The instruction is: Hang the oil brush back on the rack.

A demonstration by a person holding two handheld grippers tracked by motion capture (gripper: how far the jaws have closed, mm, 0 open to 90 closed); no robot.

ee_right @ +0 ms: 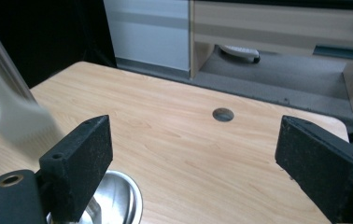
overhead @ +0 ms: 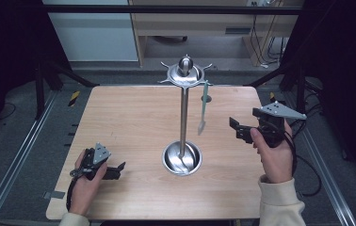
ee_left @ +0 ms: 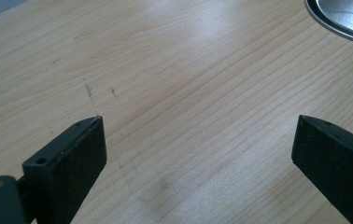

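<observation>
Apparently hung up for storage: spatula (overhead: 203,110) dangling off rack (overhead: 184,110), 3 o'clock side. Right gripper (overhead: 238,128) spread, empty, nearby; left gripper (overhead: 116,170) spread, parked at 7 o'clock.

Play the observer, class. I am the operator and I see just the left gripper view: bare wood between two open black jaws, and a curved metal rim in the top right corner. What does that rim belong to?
Observer: It is the round base of a metal stand, whose thin pole rises from the middle of the base.
Operator: Does anything hang on it?
Observer: Yes, a pale spatula hangs from a hook at the top, on the stand's right side.
Operator: Where is the other gripper?
Observer: The right gripper is held to the right of the stand with its jaws open. Nothing is between them, and it is clear of the spatula.
</observation>
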